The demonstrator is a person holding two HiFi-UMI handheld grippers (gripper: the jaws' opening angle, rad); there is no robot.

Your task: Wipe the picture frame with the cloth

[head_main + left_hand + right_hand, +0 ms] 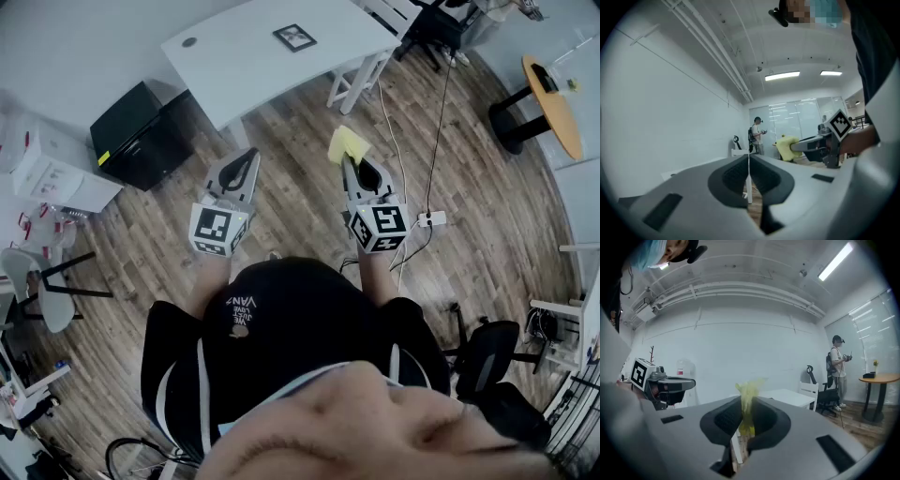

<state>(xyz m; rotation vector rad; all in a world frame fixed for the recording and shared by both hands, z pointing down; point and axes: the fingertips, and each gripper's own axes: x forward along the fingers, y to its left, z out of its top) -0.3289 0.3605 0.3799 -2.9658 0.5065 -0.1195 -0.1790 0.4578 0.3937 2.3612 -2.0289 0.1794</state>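
Observation:
A small black picture frame lies flat on the white table ahead of me. My right gripper is shut on a yellow cloth, held in the air short of the table's near edge. The cloth sticks up between the closed jaws in the right gripper view, and it also shows in the left gripper view. My left gripper is shut with nothing in it, level with the right one and to its left. The left gripper has its jaws pressed together.
A black box stands on the wood floor left of the table. A white chair sits at the table's right end. A cable and power strip lie on the floor to my right. A person stands far off by a round table.

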